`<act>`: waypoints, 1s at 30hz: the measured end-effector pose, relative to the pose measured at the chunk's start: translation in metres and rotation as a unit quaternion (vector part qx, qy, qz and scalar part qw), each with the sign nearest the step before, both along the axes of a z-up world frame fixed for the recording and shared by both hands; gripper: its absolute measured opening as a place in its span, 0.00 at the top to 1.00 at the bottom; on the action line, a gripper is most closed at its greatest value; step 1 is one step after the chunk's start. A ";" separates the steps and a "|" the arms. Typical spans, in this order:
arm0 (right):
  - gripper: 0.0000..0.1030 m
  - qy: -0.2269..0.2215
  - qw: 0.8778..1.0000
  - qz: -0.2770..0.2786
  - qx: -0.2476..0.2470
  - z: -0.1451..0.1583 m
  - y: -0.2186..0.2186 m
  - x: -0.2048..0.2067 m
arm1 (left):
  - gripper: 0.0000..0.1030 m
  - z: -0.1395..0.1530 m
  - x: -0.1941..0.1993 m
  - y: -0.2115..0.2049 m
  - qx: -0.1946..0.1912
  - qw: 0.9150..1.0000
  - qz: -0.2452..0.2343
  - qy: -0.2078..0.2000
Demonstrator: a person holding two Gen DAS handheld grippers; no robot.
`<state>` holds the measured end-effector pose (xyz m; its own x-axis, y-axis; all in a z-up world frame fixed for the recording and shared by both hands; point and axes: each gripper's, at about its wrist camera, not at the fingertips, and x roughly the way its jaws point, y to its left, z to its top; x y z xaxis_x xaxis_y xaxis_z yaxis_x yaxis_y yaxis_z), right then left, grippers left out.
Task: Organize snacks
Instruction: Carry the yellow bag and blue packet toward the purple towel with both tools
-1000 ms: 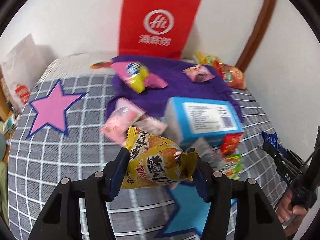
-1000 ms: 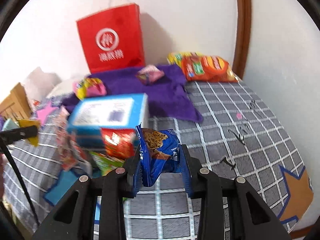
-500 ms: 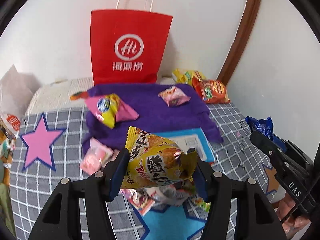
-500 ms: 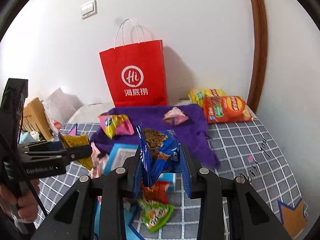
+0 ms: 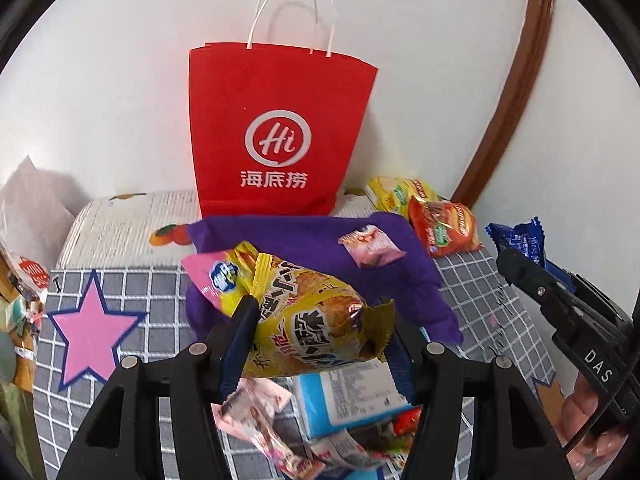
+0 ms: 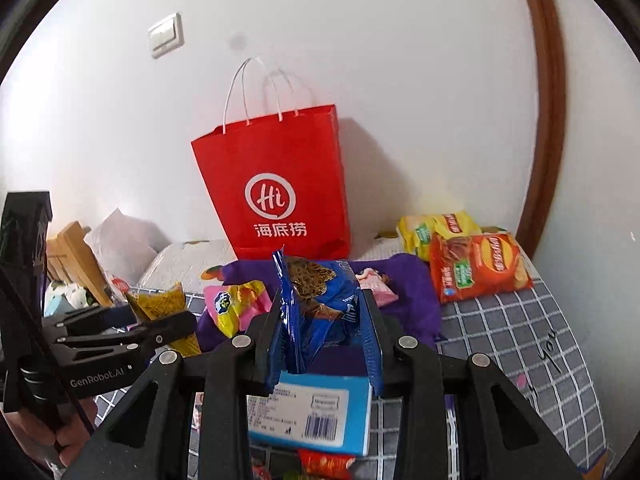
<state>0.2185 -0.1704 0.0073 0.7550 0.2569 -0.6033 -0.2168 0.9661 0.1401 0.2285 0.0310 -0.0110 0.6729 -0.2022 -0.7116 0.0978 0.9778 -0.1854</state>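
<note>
Black jaws fill the bottom of both my views, two grippers, each pinching one packet. My left gripper [image 5: 316, 344] is closed partway on a puffy yellow snack packet [image 5: 308, 320] printed with dark characters and fried pieces, its crimped ends sticking out past both pads. My right gripper [image 6: 326, 332] is squeezed narrower on a blue cookie packet [image 6: 316, 300], crumpled upright, a chocolate cookie pictured on its front. Both packets hang in the air above the bed.

Below them I count one light blue box [image 6: 308, 412] with a white barcode label, lying flat on the grey checked bedspread [image 6: 512, 340], with small red, green and pink wrappers [image 5: 256, 412] jumbled beside it; I cannot count those exactly. One pink star [image 5: 92, 328] is printed on the spread to the left.

Beyond the box lies one purple cloth [image 5: 320, 240], carrying two packets: a pink-and-yellow packet [image 6: 236, 304] and a small pink sachet [image 5: 372, 244]. At the cloth's far right corner two crisp bags overlap, an orange-red crisp bag [image 6: 480, 268] on top of a yellow crisp bag [image 6: 436, 228].

Farthest back, one red paper bag [image 5: 276, 136] with white cord handles and a white "Hi" logo stands upright against the white wall [image 6: 400, 60], open at the top. One light switch [image 6: 166, 36] sits high on that wall.
</note>
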 end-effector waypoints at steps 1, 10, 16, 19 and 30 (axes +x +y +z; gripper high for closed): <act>0.68 0.004 1.000 -0.001 0.000 -0.002 0.001 0.005 | 0.44 -0.001 0.004 0.000 0.000 1.000 0.002 0.001; 0.68 0.055 0.998 -0.004 0.016 -0.026 0.000 0.064 | 0.44 -0.015 0.052 0.002 -0.008 1.000 0.003 0.013; 0.68 0.069 0.997 -0.007 0.016 -0.037 0.001 0.096 | 0.44 -0.033 0.074 0.009 -0.006 1.000 0.014 0.026; 0.68 0.074 0.997 -0.003 0.004 -0.046 0.005 0.107 | 0.44 -0.041 0.085 0.014 0.003 0.999 0.018 0.036; 0.68 0.135 0.990 -0.007 -0.033 -0.093 0.000 0.136 | 0.44 -0.066 0.105 0.038 -0.004 0.996 0.047 0.075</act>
<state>0.3548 -0.1707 -0.0856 0.5669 0.2007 -0.7990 -0.1655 0.9778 0.1282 0.3334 0.0691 -0.0772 0.5750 -0.1490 -0.8044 -0.0236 0.9798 -0.1984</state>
